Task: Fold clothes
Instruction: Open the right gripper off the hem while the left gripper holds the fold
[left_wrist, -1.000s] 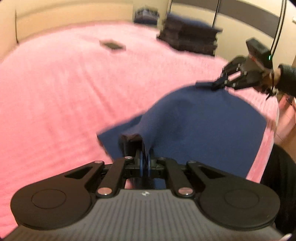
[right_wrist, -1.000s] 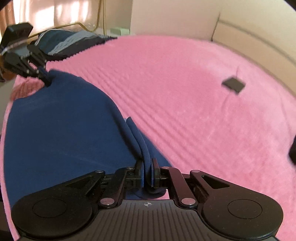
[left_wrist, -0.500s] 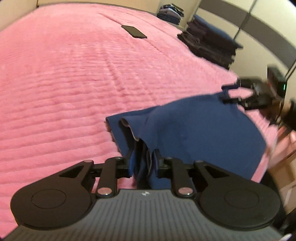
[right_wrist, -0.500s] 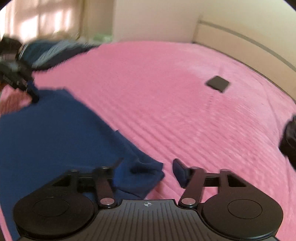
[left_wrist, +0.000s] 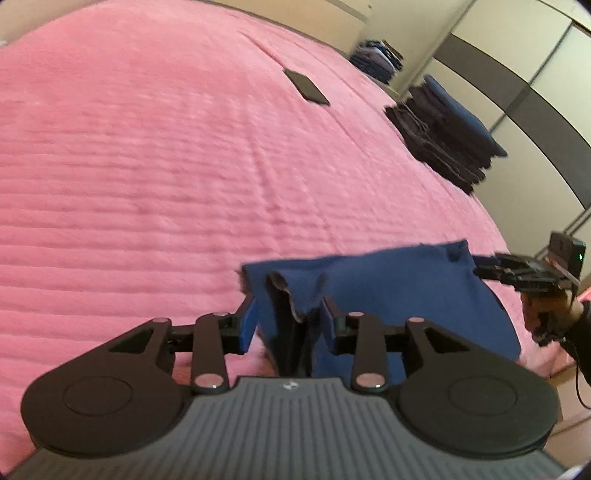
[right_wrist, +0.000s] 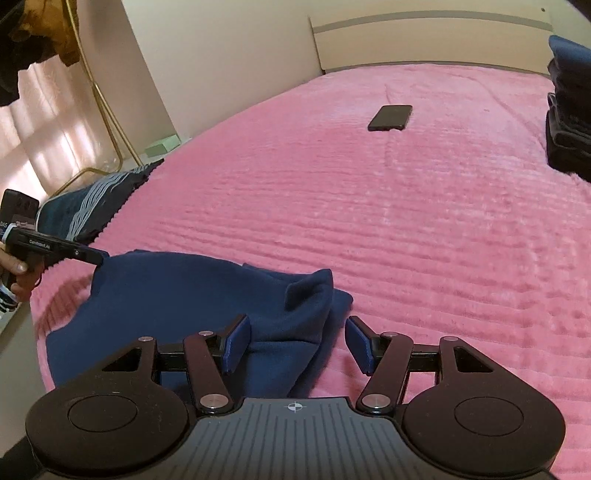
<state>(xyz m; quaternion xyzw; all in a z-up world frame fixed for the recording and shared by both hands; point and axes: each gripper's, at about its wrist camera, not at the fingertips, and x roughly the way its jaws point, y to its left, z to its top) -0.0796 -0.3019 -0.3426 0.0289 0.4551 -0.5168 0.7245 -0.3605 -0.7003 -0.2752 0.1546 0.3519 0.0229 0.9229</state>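
A navy blue cloth (left_wrist: 388, 288) (right_wrist: 177, 295) lies folded on the pink bedspread (left_wrist: 147, 147) (right_wrist: 406, 221) near its front edge. My left gripper (left_wrist: 288, 321) has its jaws opening. A raised corner fold of the cloth stands loosely between its pads. In the right wrist view it shows side-on (right_wrist: 98, 256) at the cloth's far left corner. My right gripper (right_wrist: 298, 343) is open, with the bunched cloth corner lying slack between its pads and unpinched. The left wrist view shows it (left_wrist: 484, 264) just off the cloth's right corner, held by a hand.
A black phone (left_wrist: 306, 88) (right_wrist: 389, 117) lies far out on the bed. A stack of folded dark clothes (left_wrist: 443, 136) (right_wrist: 569, 129) sits at the bed's right side. A striped dark garment (right_wrist: 92, 206) lies at the left edge, beside a gold stand (right_wrist: 107, 110).
Both grippers were shut on the cloth's corners, holding it lifted. The right one opened and dropped its corner; the left one's jaws have spread. The cloth has sunk onto the bed.
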